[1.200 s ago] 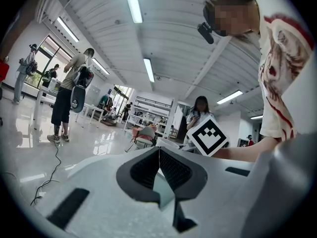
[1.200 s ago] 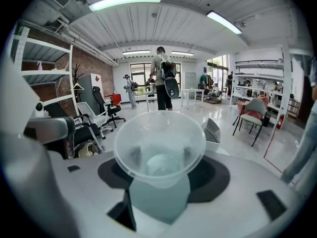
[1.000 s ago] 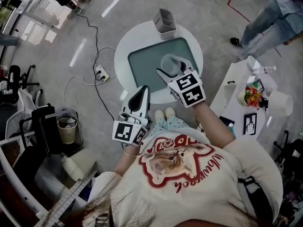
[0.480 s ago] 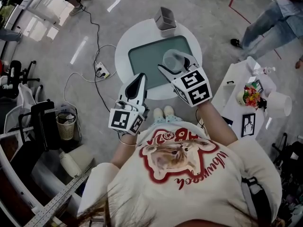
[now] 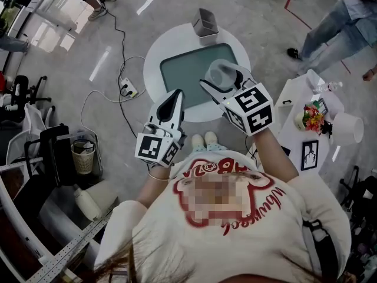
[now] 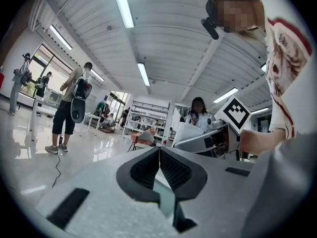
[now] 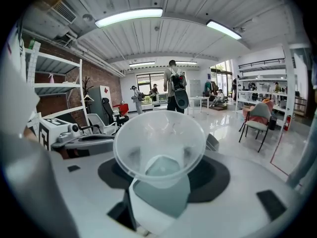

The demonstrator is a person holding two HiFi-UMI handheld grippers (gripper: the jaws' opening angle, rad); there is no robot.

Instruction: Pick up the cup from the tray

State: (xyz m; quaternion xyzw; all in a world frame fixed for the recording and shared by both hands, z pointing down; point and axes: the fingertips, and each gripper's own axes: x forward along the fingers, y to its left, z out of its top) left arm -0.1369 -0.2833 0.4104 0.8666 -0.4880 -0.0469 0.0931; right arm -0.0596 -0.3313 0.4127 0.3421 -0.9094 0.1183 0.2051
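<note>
The right gripper (image 5: 224, 81) is closed on the cup (image 7: 159, 133). Its two jaws press the clear wall from either side, and the cup's mouth faces back toward the gripper's own camera, with the narrower base pointing away. That grip looks like the main risk: the wall is thin, smooth and tapered, so too much squeeze could buckle it and too little could let it slide along the pads, more so if the wrist turns quickly. From the head view the cup seems to be off the tray (image 5: 185, 75), which lies below and ahead of the jaws, near its right-hand edge. A dropped cup could therefore land on the white table (image 5: 154, 58) or roll off onto the floor. To the right gripper's left and a little behind it, the left gripper (image 6: 159, 167) has its jaws pressed together on nothing. A careless sweep across could knock the two grippers together. The grey container (image 5: 205, 23) stands well ahead, beyond the tray, and looks out of the way.
</note>
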